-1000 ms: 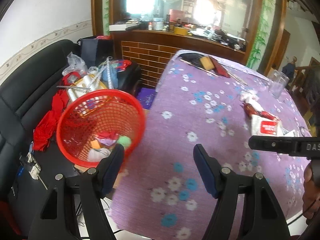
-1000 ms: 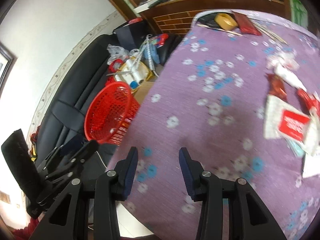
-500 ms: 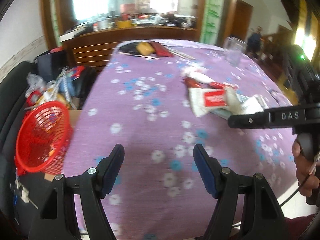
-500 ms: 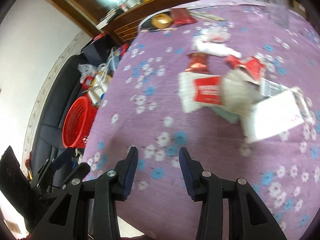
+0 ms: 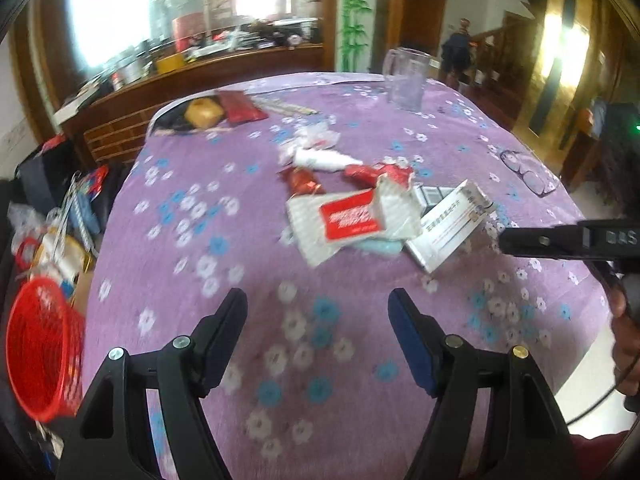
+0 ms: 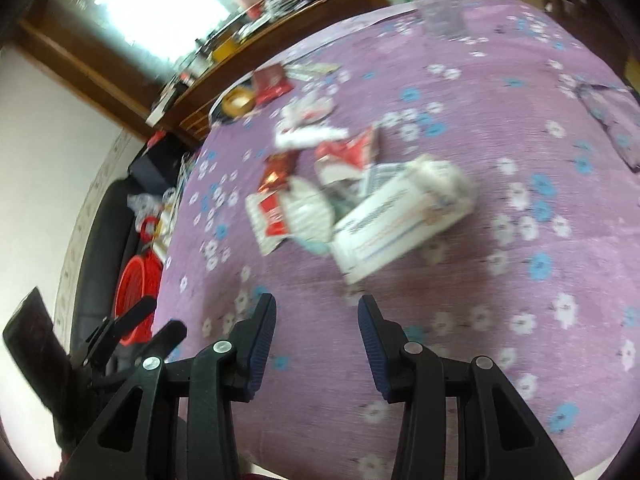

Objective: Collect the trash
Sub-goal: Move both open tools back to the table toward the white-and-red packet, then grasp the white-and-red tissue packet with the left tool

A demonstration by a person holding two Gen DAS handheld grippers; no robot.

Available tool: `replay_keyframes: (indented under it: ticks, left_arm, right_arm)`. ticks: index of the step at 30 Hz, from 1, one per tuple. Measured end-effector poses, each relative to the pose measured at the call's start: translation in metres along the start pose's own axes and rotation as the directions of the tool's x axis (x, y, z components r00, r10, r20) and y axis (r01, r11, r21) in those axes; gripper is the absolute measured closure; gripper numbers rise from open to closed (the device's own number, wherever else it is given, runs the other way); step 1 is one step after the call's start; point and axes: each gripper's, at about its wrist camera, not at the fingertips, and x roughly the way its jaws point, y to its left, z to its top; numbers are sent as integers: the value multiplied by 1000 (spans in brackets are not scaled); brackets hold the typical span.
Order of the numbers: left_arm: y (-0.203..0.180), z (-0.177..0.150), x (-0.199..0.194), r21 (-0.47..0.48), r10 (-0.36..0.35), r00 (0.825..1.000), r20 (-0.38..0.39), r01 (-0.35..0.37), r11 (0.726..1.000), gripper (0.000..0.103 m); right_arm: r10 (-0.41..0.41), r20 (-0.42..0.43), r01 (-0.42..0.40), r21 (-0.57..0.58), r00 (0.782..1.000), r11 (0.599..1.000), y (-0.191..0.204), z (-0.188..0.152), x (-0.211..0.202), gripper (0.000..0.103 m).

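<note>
Purple cloth printed with white and blue flowers covers the tabletop, and a heap of trash lies near its middle. A white wrapper with a red label sits at the front of the heap; its white lettering is too blurred to read. Just beside it, to the right, lies a flat white box with lines of small print, also unreadable, partly over a pale blue scrap. Behind them are crumpled red foil wrappers and white paper scraps. The left gripper hovers over the cloth short of the heap, jaws spread wide and holding nothing. The right gripper likewise hangs before the white box, jaws apart and empty; in the left wrist view its black arm reaches in from the right, marked with letters like "DAS". A clear glass mug stands at the far edge, eyeglasses lie to the right, and a red mesh basket sits low beside the tabletop's left edge, well apart from the heap.
</note>
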Motion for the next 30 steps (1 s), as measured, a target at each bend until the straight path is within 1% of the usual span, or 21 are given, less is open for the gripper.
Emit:
replay_keyframes:
  ticks: [2, 6, 9, 11, 14, 17, 20, 22, 24, 27, 30]
  left_arm:
    - [-10, 10, 10, 44, -15, 1000, -8, 15, 999, 30]
    - [-35, 31, 33, 153, -31, 999, 8, 30, 988, 28]
    - [-42, 44, 51, 233, -23, 999, 26, 17, 972, 26]
    - [-41, 53, 63, 264, -18, 999, 29, 10, 965, 24]
    - [-35, 66, 83, 270, -74, 997, 12, 68, 960, 22]
    - [-32, 75, 105, 274, -125, 992, -28, 128, 953, 21]
    - [-37, 77, 123, 300, -184, 979, -82, 201, 933, 21]
    - [-43, 73, 132, 341, -216, 969, -120, 244, 908, 21]
    - [-50, 66, 137, 388, -213, 966, -144, 253, 886, 21]
    - [-57, 54, 139, 429, -220, 958, -182, 279, 860, 21]
    - [-60, 42, 136, 463, -222, 957, -189, 286, 839, 21]
  right_arm:
    - [-11, 18, 11, 24, 1000, 1000, -10, -1, -9, 57]
    - [-46, 52, 41, 88, 998, 995, -35, -7, -29, 56]
    - [-80, 66, 73, 113, 995, 991, -47, -13, -42, 56]
    - [-97, 73, 87, 127, 993, 988, -56, -17, -50, 56]
    - [-124, 77, 111, 160, 989, 981, -69, -25, -61, 56]
    - [-147, 77, 131, 184, 986, 974, -77, -31, -68, 55]
    - [-165, 75, 149, 183, 984, 972, -78, -39, -74, 55]
    - [-178, 66, 163, 184, 982, 969, -80, -44, -76, 55]
    - [-190, 57, 176, 194, 980, 965, -83, -49, -78, 55]
    - [-202, 57, 186, 207, 978, 960, -86, -49, -80, 55]
    - [-202, 57, 186, 205, 978, 961, -85, -47, -78, 55]
